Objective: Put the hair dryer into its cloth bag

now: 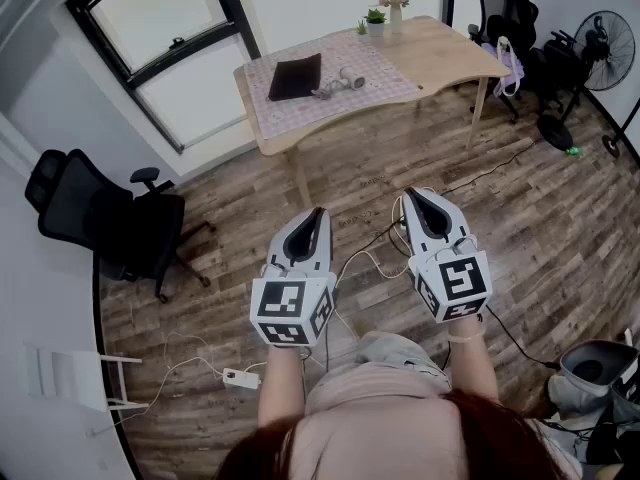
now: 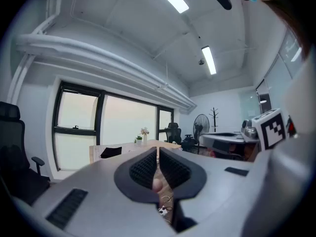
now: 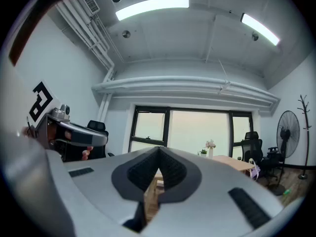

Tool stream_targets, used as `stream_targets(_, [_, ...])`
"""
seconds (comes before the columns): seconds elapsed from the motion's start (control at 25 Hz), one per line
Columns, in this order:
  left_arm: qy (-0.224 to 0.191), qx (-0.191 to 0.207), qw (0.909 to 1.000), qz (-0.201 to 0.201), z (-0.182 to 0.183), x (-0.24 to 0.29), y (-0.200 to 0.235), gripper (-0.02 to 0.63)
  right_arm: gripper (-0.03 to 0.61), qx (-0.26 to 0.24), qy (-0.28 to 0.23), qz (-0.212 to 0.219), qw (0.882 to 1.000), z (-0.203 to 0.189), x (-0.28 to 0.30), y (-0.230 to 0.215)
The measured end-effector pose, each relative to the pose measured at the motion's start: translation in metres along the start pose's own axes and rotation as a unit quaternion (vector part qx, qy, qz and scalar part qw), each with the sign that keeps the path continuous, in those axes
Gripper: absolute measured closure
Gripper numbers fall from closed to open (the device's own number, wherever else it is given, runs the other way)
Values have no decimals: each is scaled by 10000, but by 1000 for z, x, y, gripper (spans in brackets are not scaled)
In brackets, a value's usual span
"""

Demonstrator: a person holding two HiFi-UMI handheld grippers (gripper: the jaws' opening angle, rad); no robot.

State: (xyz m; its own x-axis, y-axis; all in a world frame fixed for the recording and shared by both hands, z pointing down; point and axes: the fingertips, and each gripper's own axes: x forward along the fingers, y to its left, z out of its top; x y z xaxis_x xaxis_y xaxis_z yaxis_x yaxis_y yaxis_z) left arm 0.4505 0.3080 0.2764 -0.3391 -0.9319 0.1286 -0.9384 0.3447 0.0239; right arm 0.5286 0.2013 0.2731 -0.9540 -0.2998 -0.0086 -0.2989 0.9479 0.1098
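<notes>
Left gripper [image 1: 318,211] and right gripper [image 1: 412,194] both squeezed shut and empty, side by side above the floor [image 1: 560,218], hair dryer [image 1: 340,83] lying on the far table [image 1: 440,53], just beside the dark cloth bag [image 1: 295,76].

hair dryer [image 1: 340,82], far ahead of left gripper [image 1: 319,212]: too small for detail | cloth bag [image 1: 295,76] beside it: opening indiscernible | person's head [image 1: 372,440], behind right gripper [image 1: 411,195]: cut off below
</notes>
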Motion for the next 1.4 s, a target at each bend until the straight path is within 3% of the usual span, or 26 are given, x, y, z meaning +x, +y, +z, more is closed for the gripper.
stream_targets(0.4, [11, -43, 10000, -49, -6, 17, -17, 594, 578, 76, -78, 21, 9999, -8, -3, -16])
stream_targets(1.0, [-45, -160, 9997, 199, 4, 131, -37, 594, 578, 32, 33, 502, 9987, -32, 56, -101])
stream_targets(1.4, [-17, -268, 9980, 570, 4, 187, -41, 594, 578, 62, 100, 835, 9964, -55, 92, -148])
